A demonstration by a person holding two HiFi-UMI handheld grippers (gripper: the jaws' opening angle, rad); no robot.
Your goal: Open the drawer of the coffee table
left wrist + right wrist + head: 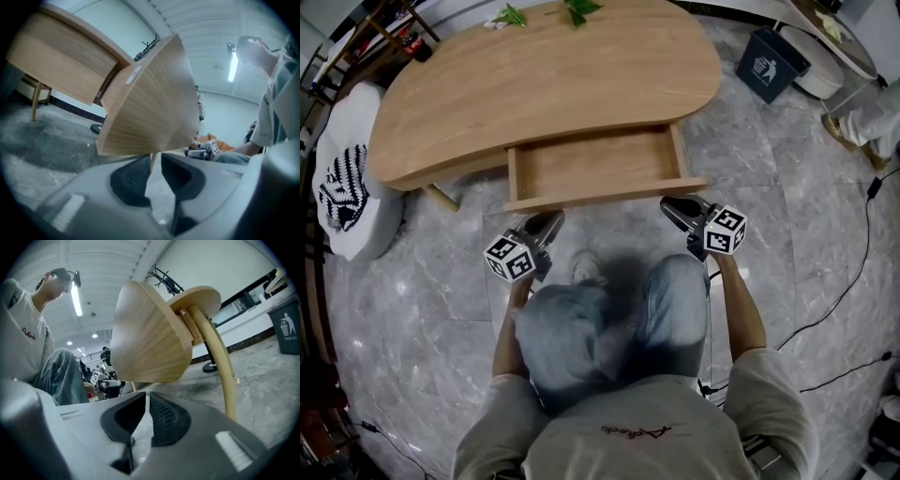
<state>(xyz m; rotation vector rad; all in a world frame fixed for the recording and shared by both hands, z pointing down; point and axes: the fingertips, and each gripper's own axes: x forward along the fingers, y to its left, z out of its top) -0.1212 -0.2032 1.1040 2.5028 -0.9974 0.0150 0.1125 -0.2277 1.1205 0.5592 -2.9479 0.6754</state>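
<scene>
The wooden coffee table (544, 84) has its drawer (595, 167) pulled out toward me, and its inside is bare. My left gripper (551, 220) hangs just below the left end of the drawer front (609, 194), apart from it. In the left gripper view the drawer front (145, 103) is above the left gripper (156, 161), whose jaws stand a narrow gap apart with nothing held. My right gripper (668, 206) sits under the front's right end. In the right gripper view the drawer (150, 343) is above the right gripper (147, 399), whose jaws are almost together and empty.
My knees (609, 319) are right behind the grippers. A white pouf with a striped cloth (352, 178) stands left of the table, a dark bin (772, 64) at the back right. Cables (862, 262) run over the grey floor at right. A curved table leg (220, 362) rises beside the drawer.
</scene>
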